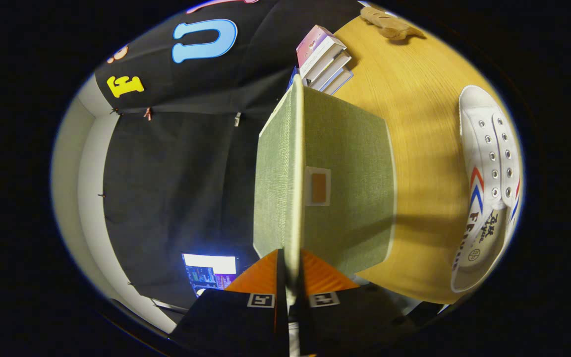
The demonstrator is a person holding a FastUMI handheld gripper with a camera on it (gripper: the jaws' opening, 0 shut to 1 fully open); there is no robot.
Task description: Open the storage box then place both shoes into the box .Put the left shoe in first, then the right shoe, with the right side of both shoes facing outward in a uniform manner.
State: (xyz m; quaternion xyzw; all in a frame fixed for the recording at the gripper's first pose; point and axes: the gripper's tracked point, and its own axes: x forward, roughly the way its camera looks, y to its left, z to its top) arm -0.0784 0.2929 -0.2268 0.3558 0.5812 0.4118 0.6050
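Jaws (293, 277) are pinching the near edge of the storage box lid (293, 163), nearly closed on it, both fingers pressing. Lid's long axis is running straight ahead, edge-on. Storage box (350, 188) is sitting on the surface (414, 99); shoe (488, 183) is lying right of it, apart.

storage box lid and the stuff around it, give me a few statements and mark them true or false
1. The gripper is shut on the edge of the green lid. True.
2. A white shoe lies on the wooden table. True.
3. The shoe sits between the fingers. False: it lies apart from them, beyond the storage box.
4. Stacked books lie beyond the box. True.
5. The shoe is laced. False: its eyelets are empty.
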